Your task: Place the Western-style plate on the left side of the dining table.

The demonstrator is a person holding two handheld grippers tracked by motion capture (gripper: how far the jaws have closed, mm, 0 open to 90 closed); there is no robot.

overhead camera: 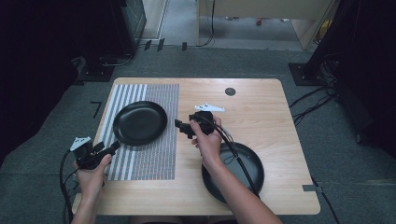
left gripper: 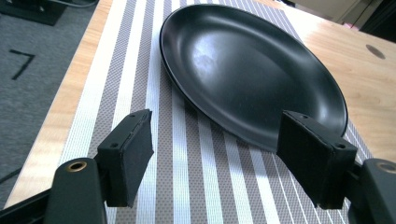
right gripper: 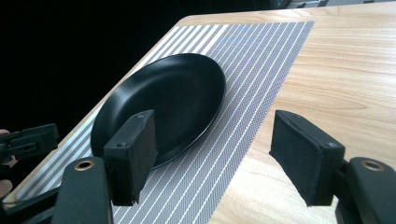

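A black plate lies on a grey and white striped placemat on the left half of the wooden table. My left gripper is open just off the plate's near-left rim; in the left gripper view the plate lies right ahead of the spread jaws of the left gripper. My right gripper is open at the mat's right edge, pointing left at the plate, with nothing between its jaws. A second black plate lies at the near right, partly under my right forearm.
A small dark round hole sits in the tabletop near the far edge. The table has bare wood across its middle and right. Cables and dark equipment stand on the carpet around it. The left gripper appears at the left edge of the right gripper view.
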